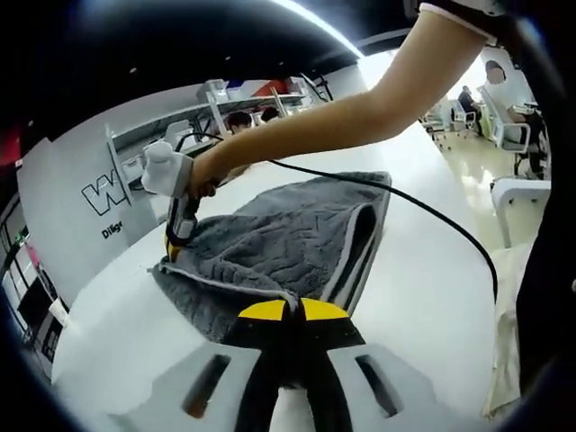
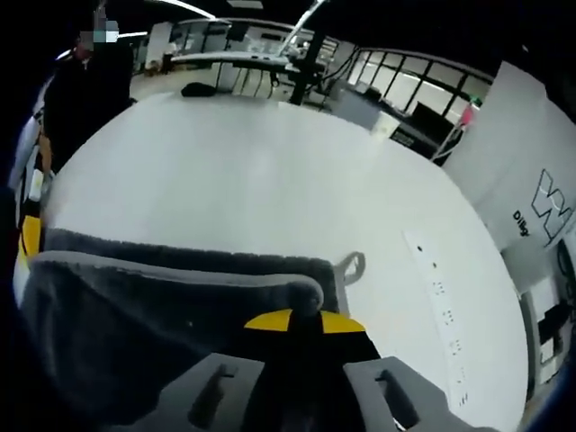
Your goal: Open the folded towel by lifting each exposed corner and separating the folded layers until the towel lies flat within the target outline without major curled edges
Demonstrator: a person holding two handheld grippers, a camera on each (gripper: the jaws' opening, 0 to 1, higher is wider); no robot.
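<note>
A grey towel (image 1: 288, 234) lies folded and rumpled on the white table (image 1: 423, 288). My left gripper (image 1: 292, 310) is shut on the near corner of its light-trimmed edge. At the towel's far left corner a hand holds my right gripper (image 1: 177, 236), whose tip is down on the cloth, with the bare arm reaching in from the upper right. In the right gripper view the towel (image 2: 135, 315) bunches in front of my right gripper (image 2: 292, 319), which is shut on its thick hem. A small hanging loop (image 2: 351, 267) sticks out beside it.
A black cable (image 1: 432, 216) trails across the table from the right gripper. A pale cloth (image 1: 504, 342) hangs at the right edge. Broad bare table (image 2: 270, 180) stretches beyond the towel, with a marked strip (image 2: 441, 288) at the right. A person (image 2: 85, 81) stands at the far edge.
</note>
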